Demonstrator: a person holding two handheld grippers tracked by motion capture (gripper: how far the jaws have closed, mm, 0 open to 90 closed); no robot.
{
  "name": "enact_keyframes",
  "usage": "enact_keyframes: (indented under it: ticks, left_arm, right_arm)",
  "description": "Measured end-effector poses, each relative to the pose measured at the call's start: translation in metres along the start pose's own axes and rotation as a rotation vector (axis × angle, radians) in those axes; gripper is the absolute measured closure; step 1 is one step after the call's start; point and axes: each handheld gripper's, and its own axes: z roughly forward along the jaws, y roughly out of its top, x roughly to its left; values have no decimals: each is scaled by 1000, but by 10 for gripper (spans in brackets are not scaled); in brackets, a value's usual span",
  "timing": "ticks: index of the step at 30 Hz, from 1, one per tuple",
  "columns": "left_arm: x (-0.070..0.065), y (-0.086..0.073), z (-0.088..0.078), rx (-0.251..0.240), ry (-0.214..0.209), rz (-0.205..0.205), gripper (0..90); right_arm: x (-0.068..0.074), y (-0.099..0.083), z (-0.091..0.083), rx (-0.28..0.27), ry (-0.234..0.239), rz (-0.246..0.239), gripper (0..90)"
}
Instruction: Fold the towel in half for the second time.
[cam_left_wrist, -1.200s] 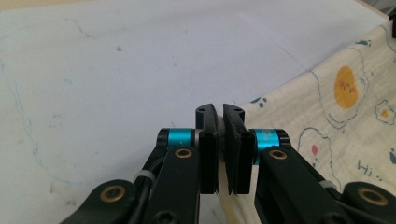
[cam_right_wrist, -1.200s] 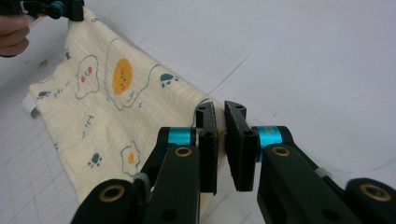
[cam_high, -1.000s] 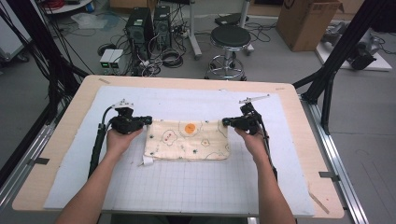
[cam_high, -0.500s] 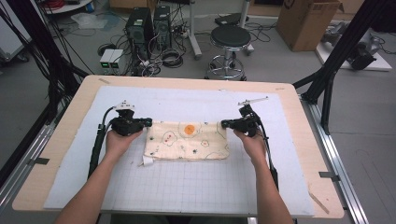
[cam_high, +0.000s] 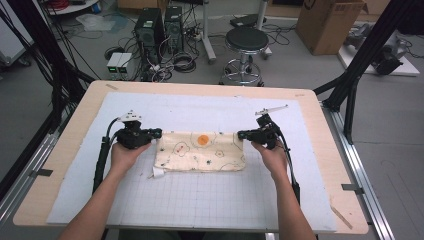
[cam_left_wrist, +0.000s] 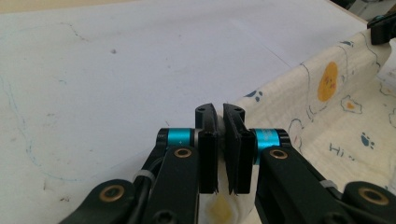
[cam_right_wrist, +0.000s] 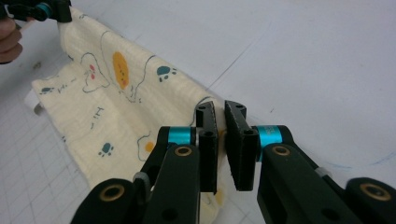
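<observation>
Both forearms come in from the table's near edge and spread apart, one toward each end of the printed cloth (cam_high: 202, 151). The left hand (cam_high: 125, 154) wraps the left gripper (cam_high: 156, 133) from behind, its jaws pointing inward at the cloth's far left corner. In the left gripper view the two black jaws stand nearly together, a thin fold of the cloth's edge pinched between them. The right hand (cam_high: 269, 152) holds the right gripper (cam_high: 242, 134) mirrored, jaws aimed inward at the cloth's far right corner. In the right gripper view the jaws sit close with the cloth's corner caught in the narrow gap.
</observation>
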Motion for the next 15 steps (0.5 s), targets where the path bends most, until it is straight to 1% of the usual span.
enact_keyframes:
  ticks: [2,4,5,6,7,11,13,15]
  left_arm:
    - [-2,-1,-1,-2,-4,4,841]
    - [-3,-2,-3,-12,-11,8,842]
    - [-3,-3,-3,-18,-15,1,842]
    - [-3,-4,-4,-14,-16,6,842]
    - [-4,-6,-4,-15,-18,9,842]
    - [-5,-13,-9,-11,-38,8,841]
    - [-6,-16,-10,-3,-35,24,841]
    - [-8,-18,-12,-6,-40,25,840]
  right_arm:
    - [1,-3,0,-12,-12,-14,841]
    - [0,-7,0,-17,-3,-8,841]
    - [1,-8,0,-20,-1,-7,841]
    - [0,-10,-1,-31,5,-13,841]
    - [1,-11,-2,-34,13,-9,840]
    - [5,-14,-5,-36,27,-17,840]
    - [6,-16,-5,-40,32,-25,840]
    - [6,-19,-5,-37,39,-24,840]
